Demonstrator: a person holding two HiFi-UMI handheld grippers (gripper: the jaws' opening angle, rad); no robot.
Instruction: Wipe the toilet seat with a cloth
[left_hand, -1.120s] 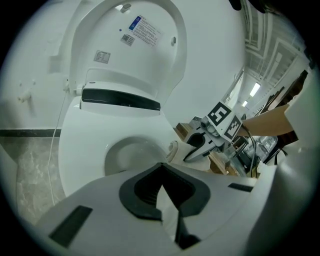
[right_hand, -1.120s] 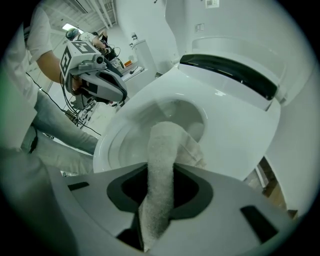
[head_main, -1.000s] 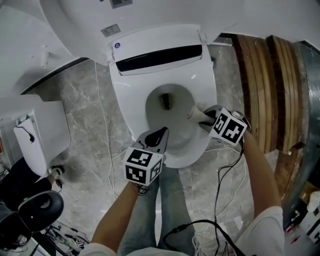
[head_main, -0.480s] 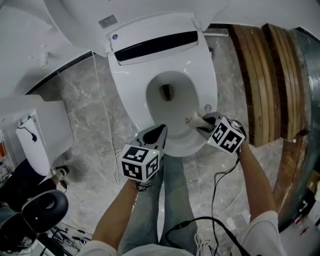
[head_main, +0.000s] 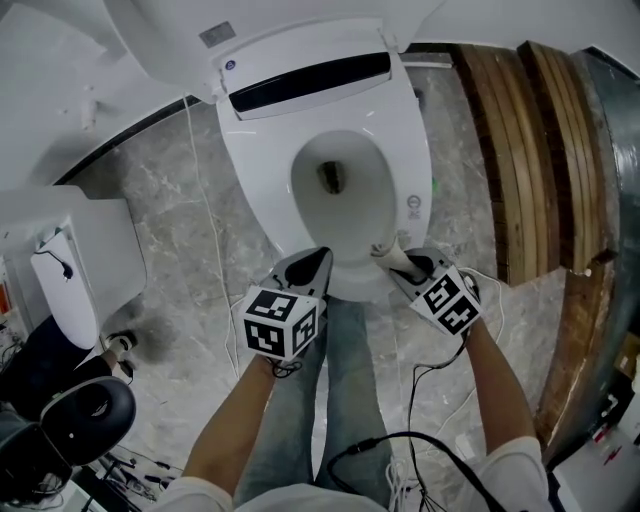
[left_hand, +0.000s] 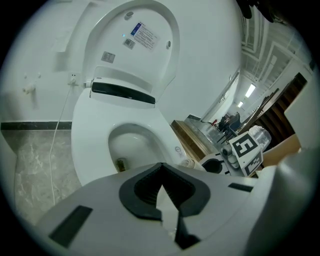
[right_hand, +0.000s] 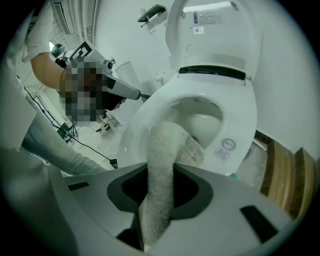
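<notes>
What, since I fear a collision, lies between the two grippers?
Head view: only the bare front rim of the toilet seat separates the shut, empty left gripper from the right gripper clamping the cloth.

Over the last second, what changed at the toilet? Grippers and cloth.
The right gripper slid the cloth along the toilet seat, from the right side of the rim round toward its front edge, nearer the person. The left gripper drew back slightly toward the front edge. Unchanged: right jaws clamped on the cloth, left jaws shut and empty, lid up.
</notes>
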